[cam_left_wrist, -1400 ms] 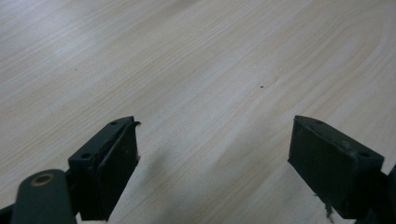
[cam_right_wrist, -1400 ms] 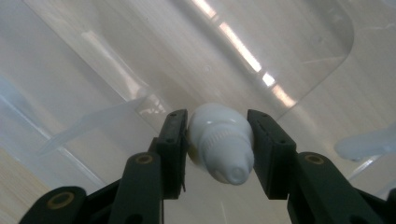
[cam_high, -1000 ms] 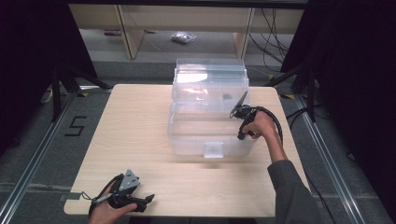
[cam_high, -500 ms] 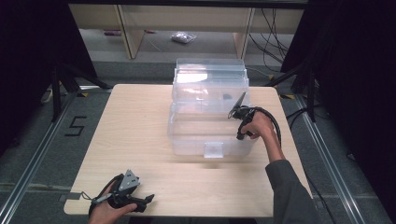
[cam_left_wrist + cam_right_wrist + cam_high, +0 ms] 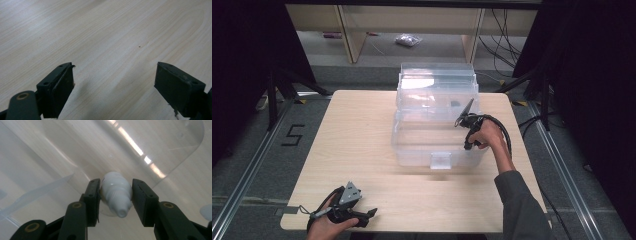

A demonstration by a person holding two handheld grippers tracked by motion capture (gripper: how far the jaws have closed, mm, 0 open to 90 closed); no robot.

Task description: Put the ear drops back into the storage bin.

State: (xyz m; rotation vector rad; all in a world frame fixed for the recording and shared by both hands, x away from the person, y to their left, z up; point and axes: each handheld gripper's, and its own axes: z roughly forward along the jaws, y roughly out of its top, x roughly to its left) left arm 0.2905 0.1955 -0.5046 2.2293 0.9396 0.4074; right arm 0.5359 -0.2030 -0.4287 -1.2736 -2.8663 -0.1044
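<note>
A clear plastic storage box stands open at the middle-back of the wooden table, its lid tipped up behind. My right gripper reaches down inside the box at its right end. In the right gripper view, the right gripper is shut on a small white dropper bottle, nozzle pointing toward the camera, just above the clear box floor. My left gripper rests low at the table's front left corner. In the left gripper view its jaws stand wide apart over bare wood, holding nothing.
Behind the table a wooden shelf frame stands on the floor with a small plastic bag lying there. Black stands and cables flank the table's right side. A floor mark "5" lies left of the table.
</note>
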